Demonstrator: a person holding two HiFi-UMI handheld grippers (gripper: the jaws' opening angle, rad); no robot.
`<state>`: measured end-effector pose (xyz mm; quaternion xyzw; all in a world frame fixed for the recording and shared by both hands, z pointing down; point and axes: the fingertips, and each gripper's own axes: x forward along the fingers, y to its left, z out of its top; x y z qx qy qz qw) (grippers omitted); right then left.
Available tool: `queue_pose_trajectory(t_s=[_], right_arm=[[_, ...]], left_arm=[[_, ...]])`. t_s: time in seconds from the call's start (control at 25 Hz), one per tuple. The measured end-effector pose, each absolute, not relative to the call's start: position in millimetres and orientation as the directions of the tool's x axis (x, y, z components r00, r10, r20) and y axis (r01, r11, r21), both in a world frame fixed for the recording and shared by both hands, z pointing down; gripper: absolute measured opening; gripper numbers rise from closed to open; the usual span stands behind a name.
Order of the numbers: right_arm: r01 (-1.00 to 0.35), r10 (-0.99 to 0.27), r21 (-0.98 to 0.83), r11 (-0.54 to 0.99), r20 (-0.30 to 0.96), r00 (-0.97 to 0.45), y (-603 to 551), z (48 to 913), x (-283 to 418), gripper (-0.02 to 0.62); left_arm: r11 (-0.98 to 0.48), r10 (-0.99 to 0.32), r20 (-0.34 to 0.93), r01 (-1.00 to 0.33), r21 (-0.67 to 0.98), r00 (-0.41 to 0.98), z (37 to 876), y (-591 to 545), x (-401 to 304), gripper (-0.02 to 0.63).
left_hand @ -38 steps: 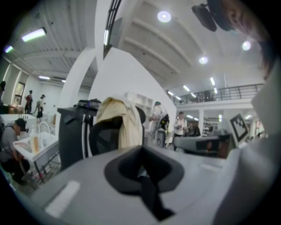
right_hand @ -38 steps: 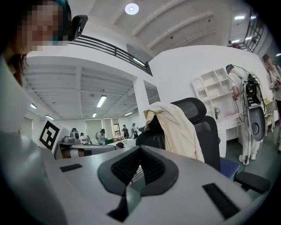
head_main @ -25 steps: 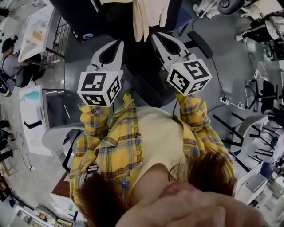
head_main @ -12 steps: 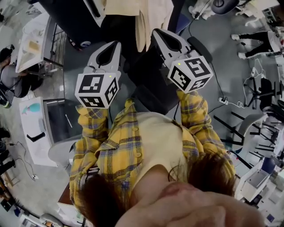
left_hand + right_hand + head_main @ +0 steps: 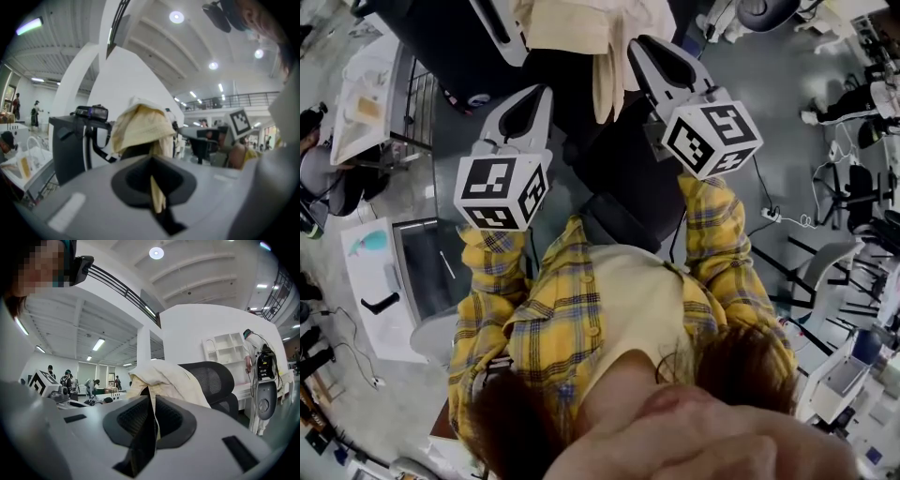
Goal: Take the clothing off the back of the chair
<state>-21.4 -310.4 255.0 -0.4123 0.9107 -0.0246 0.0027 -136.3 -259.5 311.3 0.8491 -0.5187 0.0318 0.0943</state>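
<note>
**Both grippers closed and pointed at the chair back, garment still on it**

The black mesh-backed chair (image 5: 211,376) stands straight ahead of my right gripper (image 5: 639,49). It is ahead and slightly to the inner side of my left gripper (image 5: 542,94).

The cream clothing (image 5: 161,373) lies draped over the top of the chair back, bunched at the crest. One fold hangs down the side facing me. In the head view that fold falls between my two grippers, just beside the right one's tip. I cannot tell whether that tip touches it. The left tip is apart from the cloth.

Right jaws: pressed together, with nothing clamped between them.

Left jaws: also drawn together. A thin cream sliver shows along their seam, in line with the hanging fold beyond.

My yellow plaid sleeves (image 5: 492,272) run back behind both marker cubes.
</note>
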Motion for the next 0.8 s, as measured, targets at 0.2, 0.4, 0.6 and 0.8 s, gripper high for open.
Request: queue_pose_trajectory(t_s=[0.2,0.4,0.6,0.8], right_arm=[[-0.758,-0.758,-0.006,0.652,0.000,-0.652,-326.3,244.9,-27.2,0.107],[-0.775,-0.778,0.108,0.623,-0.019,-0.628,-338.6,232.3,-25.0,0.187],[-0.801,-0.806,0.139,0.583,-0.024,-0.591,-356.4,227.7,-17.8,0.244],[-0.792,-0.798,0.132,0.596,-0.013,-0.602,-369.1,231.4,-19.5,0.269]], left_arm=[[-0.455,-0.866,0.158,-0.879,0.141,0.474,316.1,-268.1,-138.1,0.006],[-0.463,-0.861,0.153,-0.872,0.156,0.484,317.9,-274.6,-135.0,0.005],[-0.471,-0.855,0.157,-0.867,0.164,0.494,321.3,-276.5,-132.8,0.005],[-0.473,-0.854,0.149,-0.863,0.177,0.499,322.5,-276.2,-133.5,0.005]])
